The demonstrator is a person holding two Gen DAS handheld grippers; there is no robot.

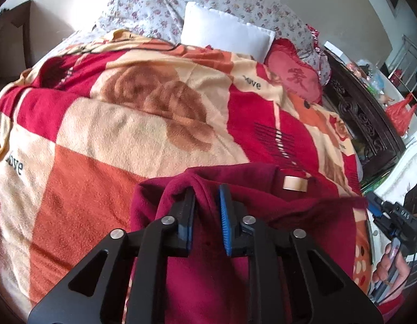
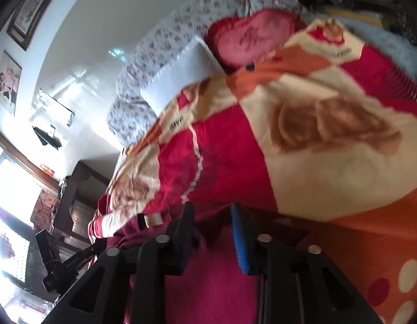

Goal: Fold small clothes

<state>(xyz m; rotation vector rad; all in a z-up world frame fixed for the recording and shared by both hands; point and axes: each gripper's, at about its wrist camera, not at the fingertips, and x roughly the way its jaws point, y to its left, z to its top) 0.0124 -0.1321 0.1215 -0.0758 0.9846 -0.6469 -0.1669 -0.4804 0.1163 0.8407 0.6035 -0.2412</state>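
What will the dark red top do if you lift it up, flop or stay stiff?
The dark red top will probably flop; it already bunches in soft folds. Its fuzzy cloth likely grips rather than slips. It seems light.

The word "love" stood printed in dark letters on the red, orange and cream fleece blanket (image 1: 165, 124), far beyond the left gripper (image 1: 207, 216). A red heart-shaped cushion (image 1: 297, 78) carried one Chinese character.

Garment (image 1: 262, 216): dark red fleece, small tan tab (image 1: 294, 183) at its far edge; bunched in soft folds, lying near on the bed's patterned blanket (image 1: 127, 135).
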